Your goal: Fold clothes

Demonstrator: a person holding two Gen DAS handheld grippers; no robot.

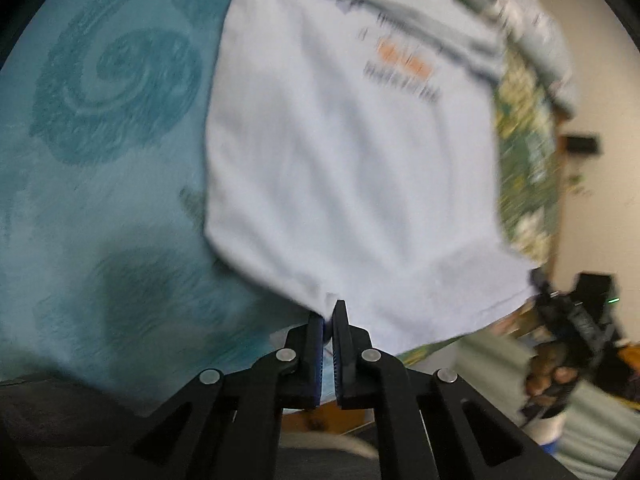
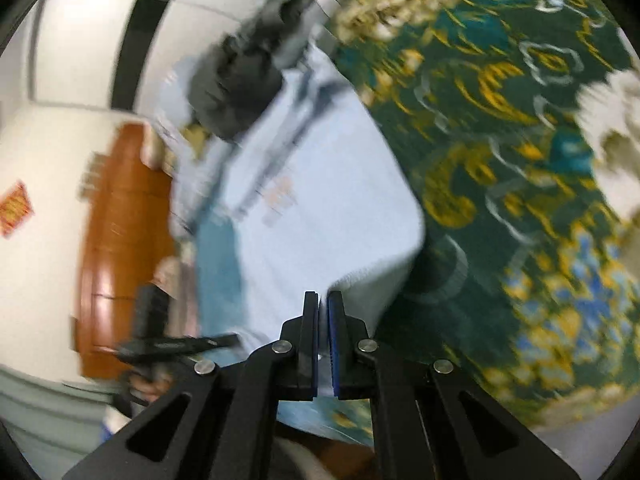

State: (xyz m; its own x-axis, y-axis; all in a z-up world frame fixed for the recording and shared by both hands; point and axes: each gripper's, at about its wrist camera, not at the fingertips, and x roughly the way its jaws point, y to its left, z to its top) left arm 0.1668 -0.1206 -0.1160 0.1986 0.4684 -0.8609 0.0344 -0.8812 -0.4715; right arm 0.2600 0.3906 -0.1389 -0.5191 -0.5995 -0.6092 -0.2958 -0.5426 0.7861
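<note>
A white T-shirt (image 1: 352,168) with an orange and dark print lies spread over the bed, its lower hem lifted toward me. My left gripper (image 1: 329,312) is shut on the hem's left corner. In the right wrist view the same white T-shirt (image 2: 320,208) runs away from my right gripper (image 2: 323,300), which is shut on the other hem corner. The right gripper also shows in the left wrist view as a black tool (image 1: 568,320) in a hand at the shirt's far corner. Both views are motion-blurred.
A teal patterned bedspread (image 1: 100,128) lies left of the shirt, and a dark green floral cover (image 2: 520,168) lies right of it. Grey and dark garments (image 2: 240,80) are piled at the shirt's far end. A brown wooden headboard (image 2: 116,248) and white wall stand beyond.
</note>
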